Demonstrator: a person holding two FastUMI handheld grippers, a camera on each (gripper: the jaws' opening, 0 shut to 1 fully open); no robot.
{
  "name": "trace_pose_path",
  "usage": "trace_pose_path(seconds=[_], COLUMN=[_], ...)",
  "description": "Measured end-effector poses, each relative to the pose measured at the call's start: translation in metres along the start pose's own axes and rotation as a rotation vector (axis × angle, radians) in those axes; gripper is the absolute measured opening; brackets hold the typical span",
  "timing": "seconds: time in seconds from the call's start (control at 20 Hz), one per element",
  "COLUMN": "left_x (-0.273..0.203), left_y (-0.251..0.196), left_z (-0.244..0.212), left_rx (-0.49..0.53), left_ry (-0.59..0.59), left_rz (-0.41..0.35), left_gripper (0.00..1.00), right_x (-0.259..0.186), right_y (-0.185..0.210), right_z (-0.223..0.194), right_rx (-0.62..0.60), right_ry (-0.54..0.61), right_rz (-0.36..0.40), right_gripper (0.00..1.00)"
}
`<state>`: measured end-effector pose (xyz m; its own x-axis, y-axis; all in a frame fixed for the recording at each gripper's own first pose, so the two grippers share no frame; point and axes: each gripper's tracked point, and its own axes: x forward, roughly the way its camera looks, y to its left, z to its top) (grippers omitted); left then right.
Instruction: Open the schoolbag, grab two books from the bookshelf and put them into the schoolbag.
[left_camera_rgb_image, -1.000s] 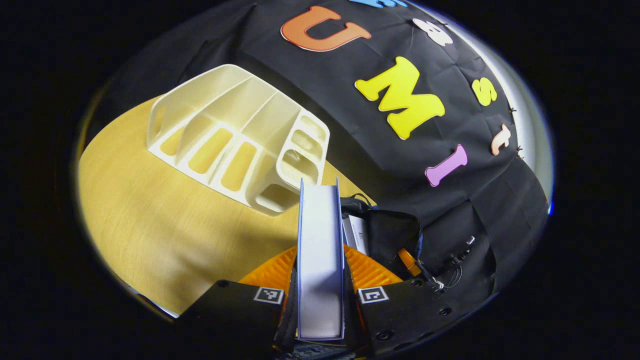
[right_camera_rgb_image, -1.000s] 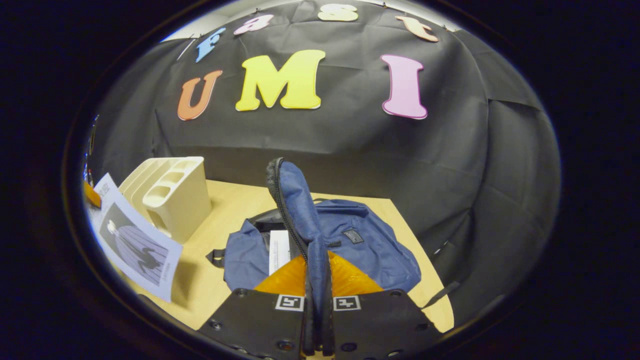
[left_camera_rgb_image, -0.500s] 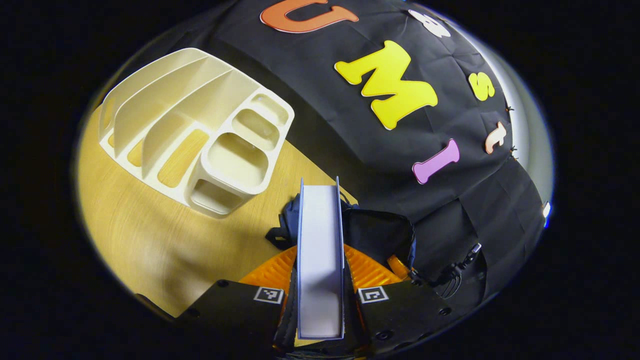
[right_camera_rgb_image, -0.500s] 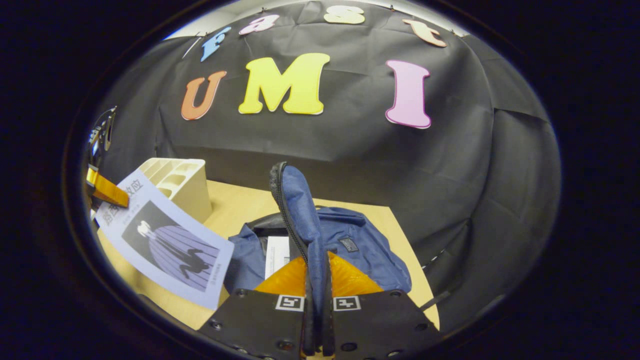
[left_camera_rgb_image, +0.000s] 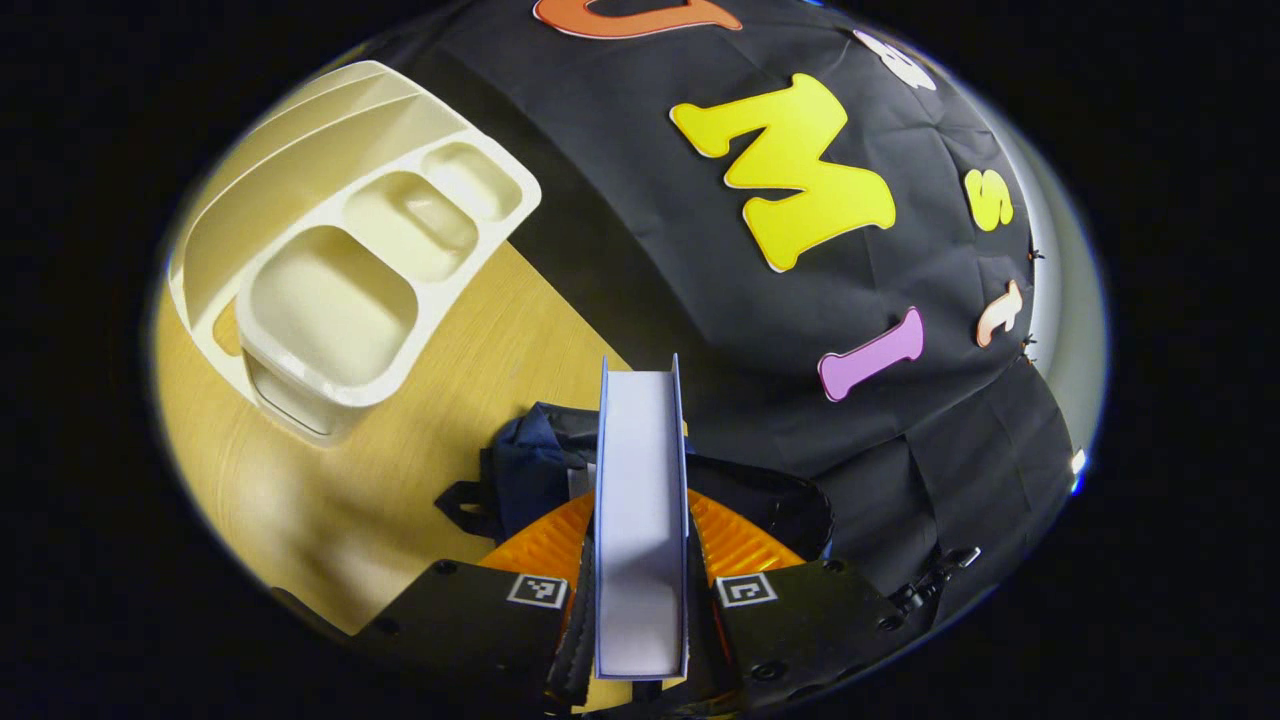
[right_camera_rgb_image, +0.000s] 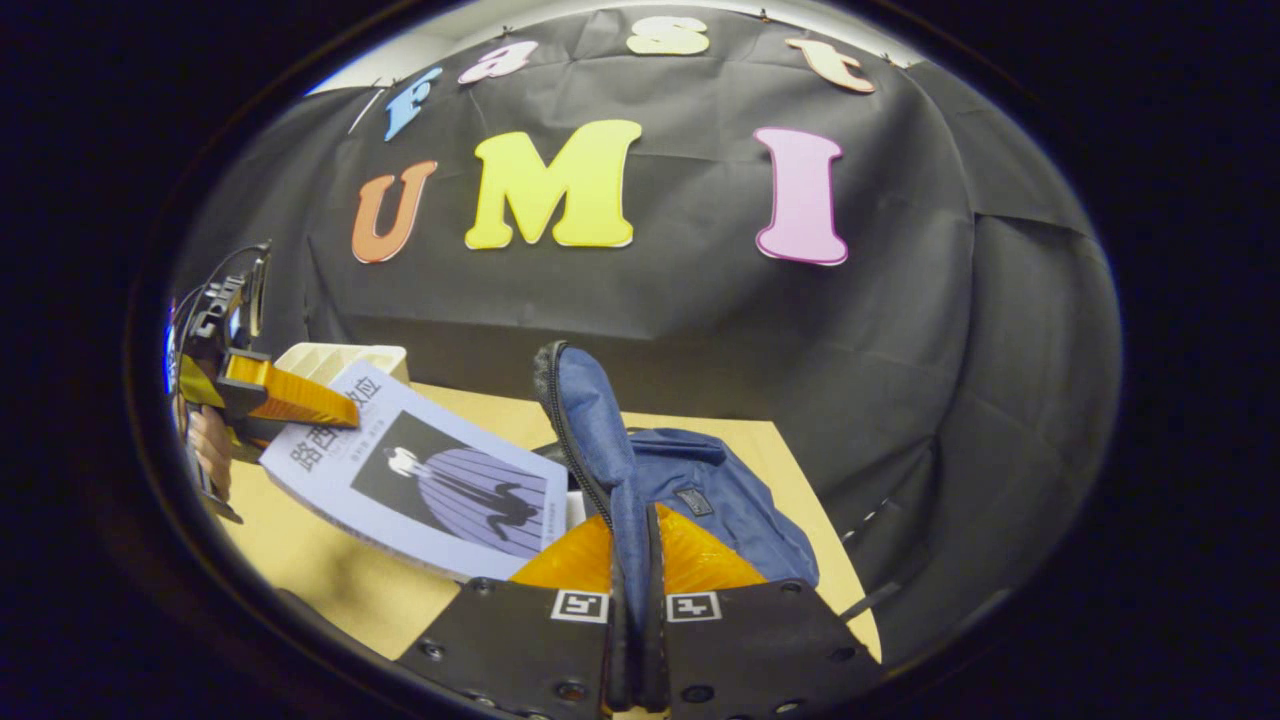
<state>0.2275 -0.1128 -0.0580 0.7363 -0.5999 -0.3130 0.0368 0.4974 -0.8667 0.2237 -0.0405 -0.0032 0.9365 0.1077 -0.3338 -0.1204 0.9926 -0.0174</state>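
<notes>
book over the open schoolbag

the left gripper (left_camera_rgb_image: 640, 560) is clamping a book (left_camera_rgb_image: 640, 520) above the blue schoolbag (right_camera_rgb_image: 720, 490) on the desk (left_camera_rgb_image: 400, 480). the right gripper (right_camera_rgb_image: 632, 640) is pinching the bag's flap (right_camera_rgb_image: 590, 440) upright. the bookshelf (left_camera_rgb_image: 340, 260) is standing nearby.

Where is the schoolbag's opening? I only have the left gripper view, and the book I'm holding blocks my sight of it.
Observer: In the right gripper view, the right gripper is shut on the schoolbag's flap and holds it upright. The mouth of the schoolbag lies open just to the picture's left of that flap.
Operator: Is my book lined up with it?
Observer: Roughly. The book slants down from the left gripper toward the bag, and its leading corner reaches the mouth beside the flap.
</notes>
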Motion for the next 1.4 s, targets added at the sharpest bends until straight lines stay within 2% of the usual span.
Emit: trace_pose_path(seconds=[0.2, 0.3, 0.75, 1.1, 1.2, 1.25, 1.4], left_x=[0.017, 0.023, 0.086, 0.142, 0.156, 0.161, 0.174], left_y=[0.018, 0.027, 0.016, 0.007, 0.011, 0.011, 0.015], left_z=[-0.001, 0.001, -0.043, -0.079, -0.087, -0.089, -0.100], left_rx=[0.006, 0.054, 0.177, 0.114, 0.111, 0.096, 0.062], left_ry=[-0.003, -0.043, -0.093, -0.060, -0.059, -0.058, -0.051], left_rz=[0.065, 0.105, 0.101, 0.057, 0.078, 0.076, 0.080], left_gripper=[0.40, 0.40, 0.41, 0.43, 0.44, 0.46, 0.47], right_x=[-0.002, -0.002, -0.008, -0.007, -0.008, -0.008, -0.006], right_y=[0.002, 0.005, 0.015, 0.019, 0.022, 0.021, 0.024], right_z=[0.003, 0.009, 0.034, 0.044, 0.050, 0.056, 0.059], right_rx=[-0.027, -0.044, -0.086, -0.071, -0.080, -0.085, -0.081], right_ry=[-0.009, -0.021, -0.076, -0.098, -0.110, -0.124, -0.141], right_rz=[-0.010, -0.014, -0.024, -0.003, 0.002, -0.001, 0.028], right_gripper=[0.06, 0.06, 0.06, 0.06, 0.03, 0.06, 0.06])
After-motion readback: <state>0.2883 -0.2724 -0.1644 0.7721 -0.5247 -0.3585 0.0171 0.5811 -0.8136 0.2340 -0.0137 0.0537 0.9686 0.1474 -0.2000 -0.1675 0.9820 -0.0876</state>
